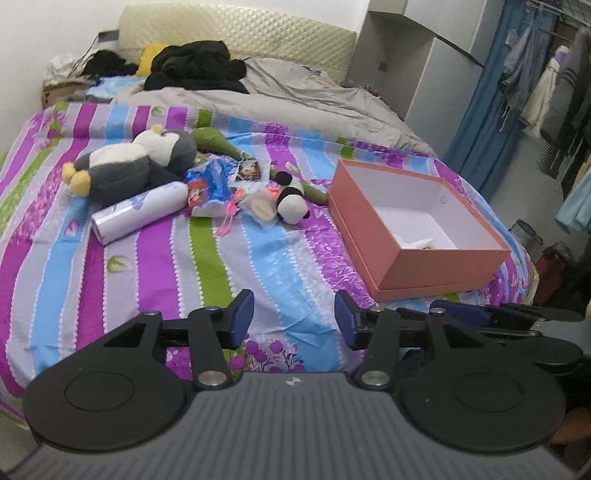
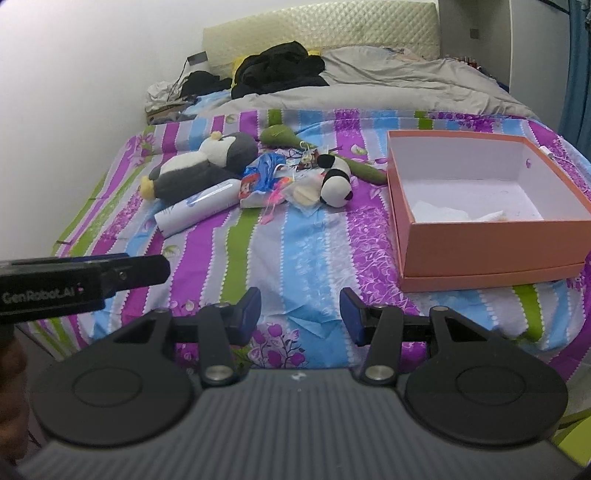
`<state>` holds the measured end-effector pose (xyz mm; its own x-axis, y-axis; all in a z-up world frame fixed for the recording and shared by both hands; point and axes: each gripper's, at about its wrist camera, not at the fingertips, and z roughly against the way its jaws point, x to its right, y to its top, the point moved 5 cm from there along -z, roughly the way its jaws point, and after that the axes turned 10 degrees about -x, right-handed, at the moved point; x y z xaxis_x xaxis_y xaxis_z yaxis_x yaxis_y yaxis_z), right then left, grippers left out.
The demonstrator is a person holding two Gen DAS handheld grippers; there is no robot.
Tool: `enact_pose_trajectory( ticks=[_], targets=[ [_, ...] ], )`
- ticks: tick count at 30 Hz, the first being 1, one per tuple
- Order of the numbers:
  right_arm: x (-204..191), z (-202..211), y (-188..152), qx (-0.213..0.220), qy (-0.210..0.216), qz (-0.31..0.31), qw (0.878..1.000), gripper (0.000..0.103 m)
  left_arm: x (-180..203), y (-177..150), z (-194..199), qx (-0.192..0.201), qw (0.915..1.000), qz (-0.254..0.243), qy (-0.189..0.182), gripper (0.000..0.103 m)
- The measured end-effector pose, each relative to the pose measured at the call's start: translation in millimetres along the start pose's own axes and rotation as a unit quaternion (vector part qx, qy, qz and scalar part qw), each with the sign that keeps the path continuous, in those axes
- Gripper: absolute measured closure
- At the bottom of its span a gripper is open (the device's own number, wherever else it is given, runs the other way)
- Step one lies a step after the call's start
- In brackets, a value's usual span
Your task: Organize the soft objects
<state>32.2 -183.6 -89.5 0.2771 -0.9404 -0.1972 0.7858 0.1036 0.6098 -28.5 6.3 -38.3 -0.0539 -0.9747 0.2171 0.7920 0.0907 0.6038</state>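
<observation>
A grey and white penguin plush [image 1: 140,162] [image 2: 207,166] lies at the far left of the striped bedspread [image 1: 280,258]. A small panda plush [image 1: 291,203] [image 2: 334,181] lies right of it, with a green plush [image 1: 218,142] behind. Between them sit a white cylinder [image 1: 140,212] and a pile of small bags [image 1: 210,184]. An open orange box [image 1: 443,269] [image 2: 498,243] stands on the right, with white scraps inside. My left gripper [image 1: 295,314] and my right gripper [image 2: 300,310] hover over the bed's near edge, both open, nothing between their blue pads.
A grey duvet [image 1: 295,92] and black clothes [image 1: 199,66] cover the head of the bed below a padded headboard [image 1: 236,29]. Hanging clothes [image 1: 554,81] and a blue curtain [image 1: 491,110] stand to the right. A white wall [image 2: 74,92] borders the left.
</observation>
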Motion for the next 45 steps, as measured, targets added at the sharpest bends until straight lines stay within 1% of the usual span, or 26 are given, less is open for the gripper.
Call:
enact_pose_trajectory(
  ticks=[4, 9, 15, 25, 32, 37, 42, 45],
  targets=[
    [-2, -6, 6, -0.002, -0.003, 0.000, 1.000, 0.053, -11, 3, -4, -0.002, 0.9999, 0.015, 0.000, 0.048],
    [1, -18, 19, -0.007, -0.005, -0.006, 1.000, 0.053, -21, 22, -16, -0.005, 0.9998, 0.020, 0.000, 0.048],
    [3, -42, 37, -0.018, -0.006, -0.009, 1.000, 0.053, -34, 46, -44, -0.015, 0.9996, 0.024, 0.003, 0.048],
    [6, -95, 69, -0.036, -0.009, -0.017, 0.999, 0.053, -67, 80, -92, -0.045, 0.9983, 0.031, 0.019, 0.048],
    [13, -129, 91, -0.048, -0.014, -0.023, 0.998, 0.053, -86, 104, -137, -0.063, 0.9971, 0.030, 0.028, 0.048],
    [14, -155, 109, -0.051, -0.028, -0.007, 0.998, 0.053, -98, 128, -173, -0.072, 0.9962, 0.041, 0.028, 0.048],
    [19, -186, 131, -0.051, -0.030, -0.017, 0.998, 0.053, -105, 158, -211, -0.071, 0.9964, 0.026, 0.038, 0.048],
    [23, -207, 143, -0.053, -0.034, -0.020, 0.998, 0.053, -112, 170, -236, -0.075, 0.9960, 0.020, 0.044, 0.048]
  ],
)
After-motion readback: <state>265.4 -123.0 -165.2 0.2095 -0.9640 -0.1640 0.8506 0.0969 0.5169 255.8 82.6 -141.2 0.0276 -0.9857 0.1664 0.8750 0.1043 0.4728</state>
